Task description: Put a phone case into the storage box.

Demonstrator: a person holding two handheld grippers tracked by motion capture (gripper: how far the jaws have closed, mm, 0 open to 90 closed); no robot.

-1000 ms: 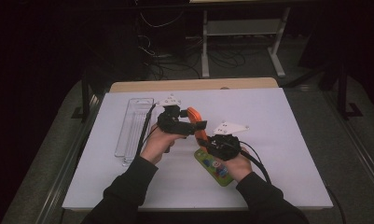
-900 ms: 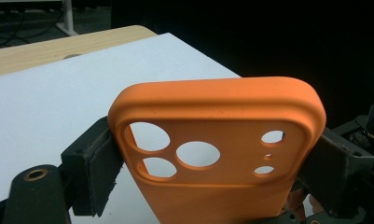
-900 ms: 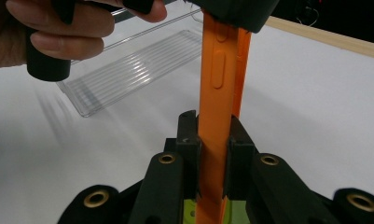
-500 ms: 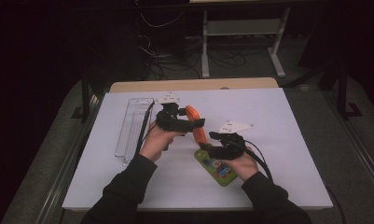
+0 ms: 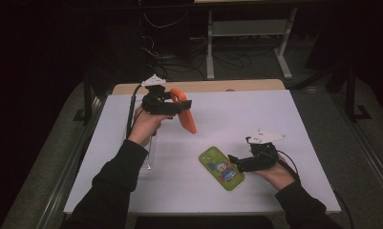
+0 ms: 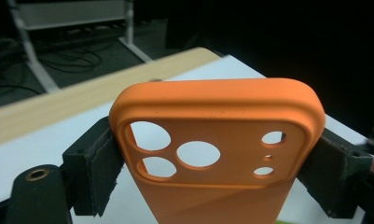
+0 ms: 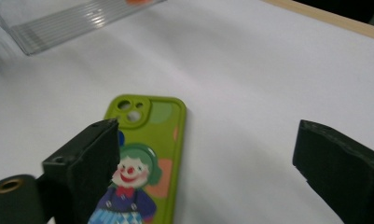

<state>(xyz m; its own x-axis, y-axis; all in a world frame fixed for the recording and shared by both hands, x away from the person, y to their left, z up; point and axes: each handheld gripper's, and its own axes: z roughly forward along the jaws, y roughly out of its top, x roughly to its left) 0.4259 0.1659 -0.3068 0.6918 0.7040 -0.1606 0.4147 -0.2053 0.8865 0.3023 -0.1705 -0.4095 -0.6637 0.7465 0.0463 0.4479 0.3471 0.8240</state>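
An orange phone case [image 5: 185, 110] hangs above the white table, held across its width by my left gripper [image 5: 175, 107], which is shut on it. In the left gripper view the orange phone case [image 6: 217, 140] shows its camera holes between the two black pads [image 6: 100, 170]. A green phone case with a clown picture [image 5: 221, 168] lies flat on the table at front centre. My right gripper [image 5: 236, 162] rests just right of it, open, with nothing between its jaws. The right gripper view looks down on the green clown case [image 7: 140, 158] beside the left jaw.
A clear plastic tray [image 5: 148, 150] lies along the table's left side, partly behind the left forearm; it shows again as a clear tray [image 7: 68, 21] at the top of the right gripper view. The white table [image 5: 284, 119] has a wooden strip [image 5: 213, 86] at its far edge.
My left gripper has lifted the orange case up and away to the far left. My right gripper has let go, opened, and drawn back to the right of the green case.
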